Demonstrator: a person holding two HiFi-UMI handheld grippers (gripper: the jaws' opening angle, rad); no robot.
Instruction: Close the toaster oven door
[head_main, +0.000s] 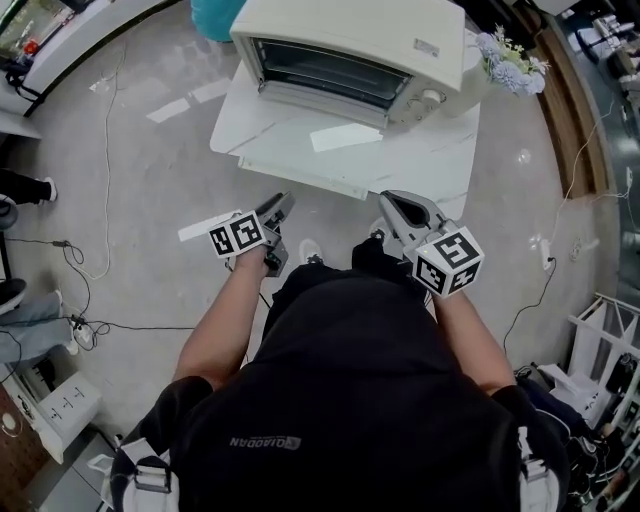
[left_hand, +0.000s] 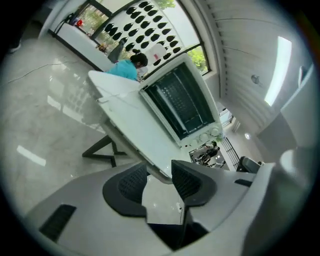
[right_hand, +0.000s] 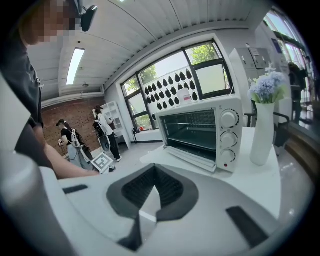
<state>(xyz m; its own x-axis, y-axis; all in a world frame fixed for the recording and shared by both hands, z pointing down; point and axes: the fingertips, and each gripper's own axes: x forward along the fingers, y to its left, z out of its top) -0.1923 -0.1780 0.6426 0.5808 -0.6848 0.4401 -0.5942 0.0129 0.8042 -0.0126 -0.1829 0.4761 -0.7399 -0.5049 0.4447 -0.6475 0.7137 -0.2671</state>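
Observation:
The cream toaster oven (head_main: 350, 45) stands at the back of a white table (head_main: 400, 165). Its door (head_main: 320, 100) hangs down open and the wire rack inside shows. Both grippers hover short of the table's near edge, well away from the oven. My left gripper (head_main: 280, 207) points at the table from the left; in the left gripper view its jaws (left_hand: 159, 167) stand apart with nothing between them. My right gripper (head_main: 393, 203) faces the oven (right_hand: 200, 132) and its lowered door (right_hand: 187, 159); its pads (right_hand: 155, 167) meet at the tips and hold nothing.
A white vase of pale flowers (head_main: 505, 60) stands right of the oven. A sheet of paper (head_main: 345, 136) lies on the table in front of the door. Cables (head_main: 70, 250) trail on the floor at left. People stand in the background (right_hand: 105, 130).

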